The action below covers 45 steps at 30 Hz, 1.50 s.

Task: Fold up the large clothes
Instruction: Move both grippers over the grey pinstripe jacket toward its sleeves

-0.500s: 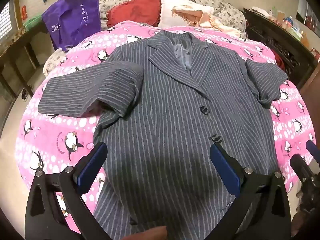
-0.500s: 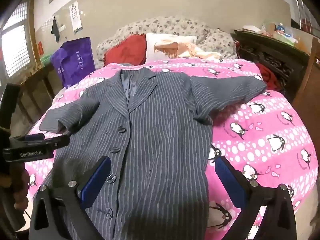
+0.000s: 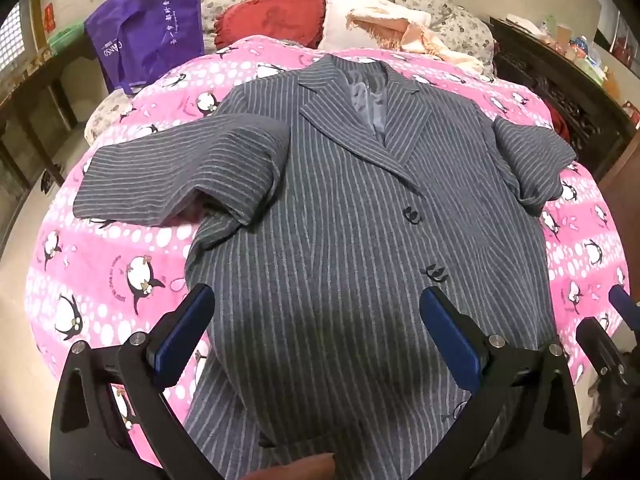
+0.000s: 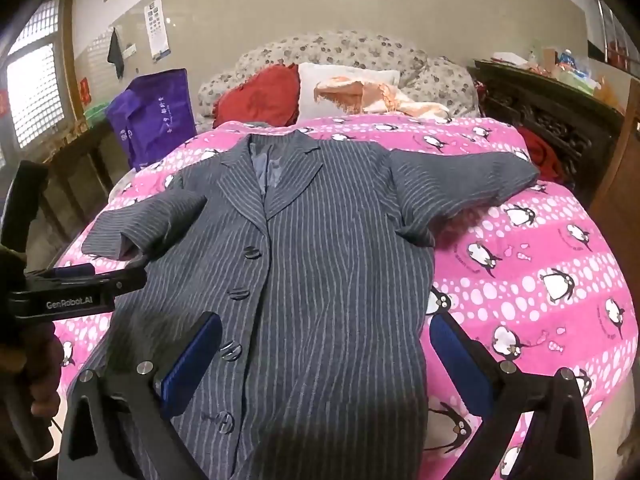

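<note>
So the pink blanket (image 3: 120,264) carries the grey striped jacket (image 3: 340,240), spread flat, front up, collar away from me. Its left sleeve (image 3: 176,176) sticks straight out sideways. My left tongs (image 3: 316,340) and right tongs (image 4: 326,364) both hover spread wide, holding nothing. I'd pinch each sleeve near its cuff and fold it squarely across the chest.
</note>
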Available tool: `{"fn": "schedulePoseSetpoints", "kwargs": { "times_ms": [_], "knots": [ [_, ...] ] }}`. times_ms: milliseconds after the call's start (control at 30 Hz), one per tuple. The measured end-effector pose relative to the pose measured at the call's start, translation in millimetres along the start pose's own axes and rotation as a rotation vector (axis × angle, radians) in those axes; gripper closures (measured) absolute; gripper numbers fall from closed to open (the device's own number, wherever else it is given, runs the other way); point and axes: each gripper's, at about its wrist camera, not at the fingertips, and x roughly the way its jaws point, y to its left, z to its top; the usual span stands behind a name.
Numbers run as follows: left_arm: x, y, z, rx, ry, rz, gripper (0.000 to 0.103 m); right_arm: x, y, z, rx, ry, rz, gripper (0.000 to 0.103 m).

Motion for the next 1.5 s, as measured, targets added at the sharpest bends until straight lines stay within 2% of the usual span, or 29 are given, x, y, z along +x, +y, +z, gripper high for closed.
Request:
{"fn": "schedulePoseSetpoints", "kwargs": {
  "times_ms": [467,733,833,1000,1233,1500],
  "knots": [
    [-5,3,-2,-0.012,-0.001,0.016,0.000,-4,10,4,-0.024,-0.008,0.009,0.000],
    [-20,6,-6,-0.025,-0.020,0.032,0.000,-18,1,5,0.011,-0.054,-0.046,0.000],
    [-17,7,-5,-0.032,-0.016,0.039,0.000,-12,1,6,0.011,-0.022,-0.023,0.000],
    [-10,4,-6,-0.021,-0.007,0.040,0.000,-9,1,6,-0.028,-0.017,-0.069,0.000],
    [8,7,-10,-0.033,0.033,0.042,0.000,17,-6,-4,0.008,0.067,-0.059,0.000],
    [26,9,-10,-0.035,0.063,0.029,0.000,24,0,-1,-0.017,0.072,-0.090,0.000]
  ]
}}
